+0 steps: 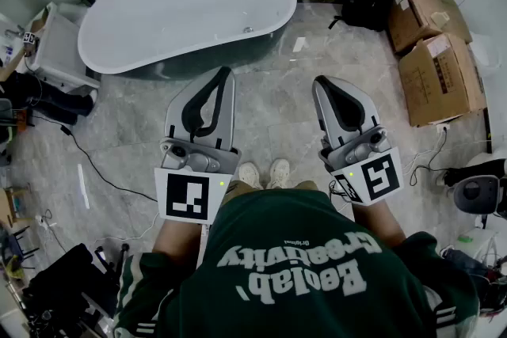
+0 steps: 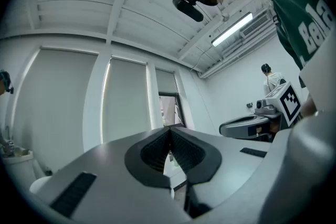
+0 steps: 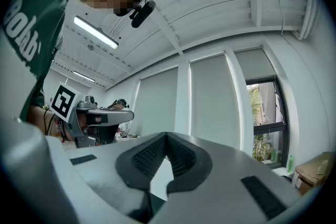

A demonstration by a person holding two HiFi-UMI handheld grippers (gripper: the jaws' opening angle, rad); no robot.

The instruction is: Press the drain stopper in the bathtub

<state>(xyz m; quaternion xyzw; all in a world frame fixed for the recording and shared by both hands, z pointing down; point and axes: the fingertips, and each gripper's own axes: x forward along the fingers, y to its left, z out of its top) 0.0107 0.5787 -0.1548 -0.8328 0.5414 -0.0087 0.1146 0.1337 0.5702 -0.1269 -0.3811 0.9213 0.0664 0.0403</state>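
Observation:
The white oval bathtub (image 1: 182,16) stands on the grey marble floor ahead of me, at the top of the head view. A small metal fitting (image 1: 248,29) shows inside its right part; I cannot tell whether it is the drain stopper. My left gripper (image 1: 226,72) and right gripper (image 1: 320,81) are held in front of my chest, well short of the tub, both shut with nothing between the jaws. The left gripper (image 2: 169,130) and the right gripper (image 3: 167,135) point upward at blinds and ceiling in their own views, where the tub is not seen.
Cardboard boxes (image 1: 436,51) and a black backpack (image 1: 368,2) sit at the right. A white side unit (image 1: 55,43) stands left of the tub, and a black cable (image 1: 103,170) runs over the floor. My shoes (image 1: 265,172) are between the grippers. Another person (image 2: 270,78) stands far off.

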